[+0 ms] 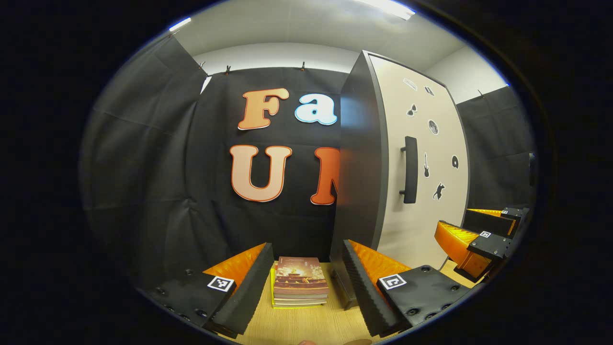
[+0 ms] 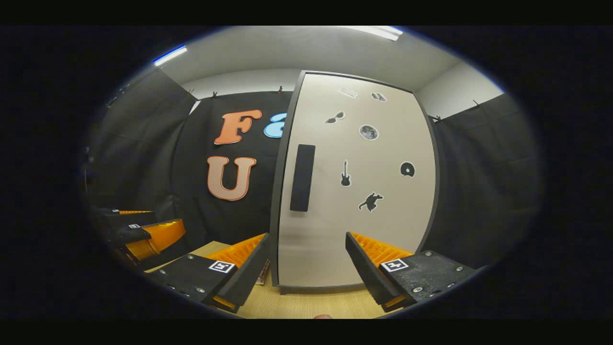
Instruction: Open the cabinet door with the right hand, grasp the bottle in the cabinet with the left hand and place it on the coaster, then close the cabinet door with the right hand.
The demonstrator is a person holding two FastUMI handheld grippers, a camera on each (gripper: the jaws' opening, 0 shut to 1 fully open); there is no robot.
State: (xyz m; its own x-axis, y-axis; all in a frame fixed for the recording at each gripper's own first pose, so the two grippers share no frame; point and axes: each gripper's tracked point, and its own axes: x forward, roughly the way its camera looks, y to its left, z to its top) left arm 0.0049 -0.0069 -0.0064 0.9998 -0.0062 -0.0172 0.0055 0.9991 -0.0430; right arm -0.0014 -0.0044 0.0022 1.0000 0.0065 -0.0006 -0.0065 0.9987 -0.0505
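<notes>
Nearest the camera in the left gripper view, the left gripper [image 1: 306,287] hangs low over the wooden surface [image 1: 306,326] with its jaws spread and nothing between them; just past them lies a stack of books [image 1: 299,283]. Off to its right the right gripper [image 1: 479,235] shows, also low and facing the cabinet. In the right gripper view that gripper's [image 2: 306,273] jaws are likewise spread and empty, pointed at the foot of the cabinet door [image 2: 354,191].

Behind the grippers stands the cabinet [image 1: 359,167], its door shut, so the bottle is hidden inside and the frames give nothing of its shape or material. No coaster can be made out either. The door looks like a stiff, flat panel, probably light to swing; the place to grip is the dark vertical handle [image 2: 302,178] near its left edge, which stands off the panel and should take a pinch across its width.

The left gripper view catches the cabinet's dark side wall and the books; the right gripper view meets the door square on, stickers and all, and shows the left gripper [image 2: 143,237] at its left. Farthest back hangs the booth's black cloth.
</notes>
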